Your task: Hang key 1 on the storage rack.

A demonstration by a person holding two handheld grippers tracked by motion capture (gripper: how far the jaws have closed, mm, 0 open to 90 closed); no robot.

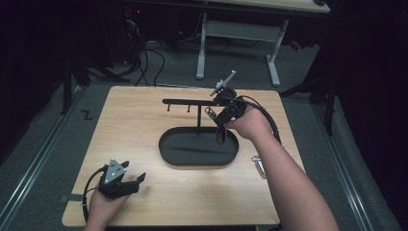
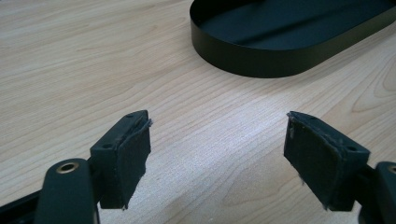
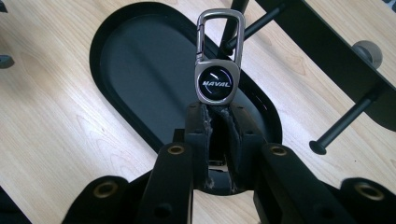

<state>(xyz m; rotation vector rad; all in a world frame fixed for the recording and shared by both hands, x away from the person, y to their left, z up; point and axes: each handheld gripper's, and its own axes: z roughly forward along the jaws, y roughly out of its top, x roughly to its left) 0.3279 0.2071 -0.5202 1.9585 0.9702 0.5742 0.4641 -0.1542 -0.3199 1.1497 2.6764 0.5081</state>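
The bench (image 1: 144,115) carries a black oval tray (image 1: 198,146) with an upright post and a cross bar (image 1: 185,101) fitted with short hanging pegs; this stand lies directly beneath and ahead of the right claw (image 1: 219,120). The left claw (image 1: 137,179) rests low near the bench's near edge, well apart from the stand, its jaws standing wide apart with nothing between them in the left gripper view (image 2: 217,154). The right claw (image 3: 218,116) is clamped on the lower tail of a metal key fob (image 3: 215,77), pads pressed together on it, so the round badge and the carabiner loop (image 3: 220,32) project upright beyond the fingertips. The loop sits just short of the nearest peg (image 3: 254,28), with a second peg (image 3: 343,123) off to the claw's right in the right gripper view. A second small metal item (image 1: 259,165) lies on the bench beside the right forearm. Judgement: the step in hand appears to be hanging the fob on a peg. To do it well, keep the clamp firm, square the loop opening to the peg's end, pass the loop over the knob and along the shaft, and release only once the loop bears its weight. The risk is the loop striking the knob and twisting in the pads.
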